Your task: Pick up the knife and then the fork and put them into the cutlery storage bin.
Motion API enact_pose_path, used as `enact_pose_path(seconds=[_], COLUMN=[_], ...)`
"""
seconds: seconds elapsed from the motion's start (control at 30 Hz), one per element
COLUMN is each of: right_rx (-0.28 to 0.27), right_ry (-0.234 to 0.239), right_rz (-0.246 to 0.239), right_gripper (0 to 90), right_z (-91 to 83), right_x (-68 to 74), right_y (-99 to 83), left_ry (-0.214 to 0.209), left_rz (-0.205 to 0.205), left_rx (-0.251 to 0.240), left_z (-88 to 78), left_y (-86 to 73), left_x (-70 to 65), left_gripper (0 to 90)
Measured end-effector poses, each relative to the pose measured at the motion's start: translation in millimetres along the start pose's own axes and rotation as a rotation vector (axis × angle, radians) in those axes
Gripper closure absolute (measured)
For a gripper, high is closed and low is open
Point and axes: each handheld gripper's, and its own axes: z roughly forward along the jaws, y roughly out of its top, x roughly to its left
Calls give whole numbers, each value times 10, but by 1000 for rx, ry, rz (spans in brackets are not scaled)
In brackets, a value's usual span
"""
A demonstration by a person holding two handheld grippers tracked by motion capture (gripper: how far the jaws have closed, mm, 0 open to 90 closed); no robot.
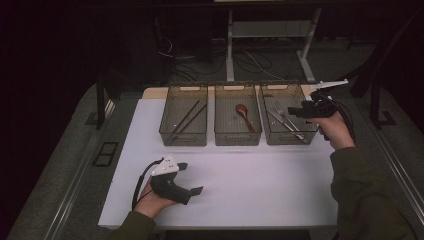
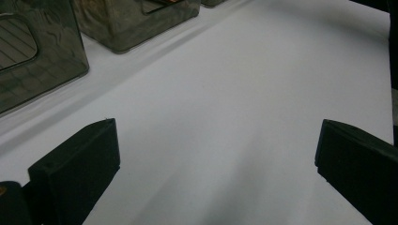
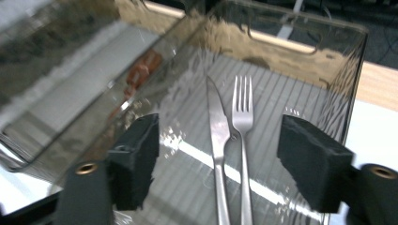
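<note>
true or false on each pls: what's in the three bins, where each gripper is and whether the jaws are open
1. The right bin holds a knife and a fork lying side by side. True.
2. The middle bin holds a pair of chopsticks. False: it holds a reddish-brown spoon; the chopsticks lie in the left bin.
3. The right gripper grips the fork. False: its jaws stand apart above the right bin, touching neither the knife nor the fork.
4. The left gripper is open over bare white table. True.
5. The left gripper is inside the left bin. False: it sits at the near side of the table, well short of the bins.
</note>
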Motion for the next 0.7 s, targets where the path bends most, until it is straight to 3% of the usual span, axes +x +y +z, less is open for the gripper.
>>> enact_pose_path(seconds=[0.27, 0.7], right_rx=[-88, -144], right_ry=[66, 166], right_rz=[-56, -136], right_gripper=[217, 188], right_z=[-185, -427], right_x=[241, 671], right_y=[-161, -512], left_ry=[2, 1], left_rz=[-1, 8], left_rx=[-26, -33], left_z=[-27, -49], left_y=[4, -10], left_x=[63, 72], left_gripper=[0, 0])
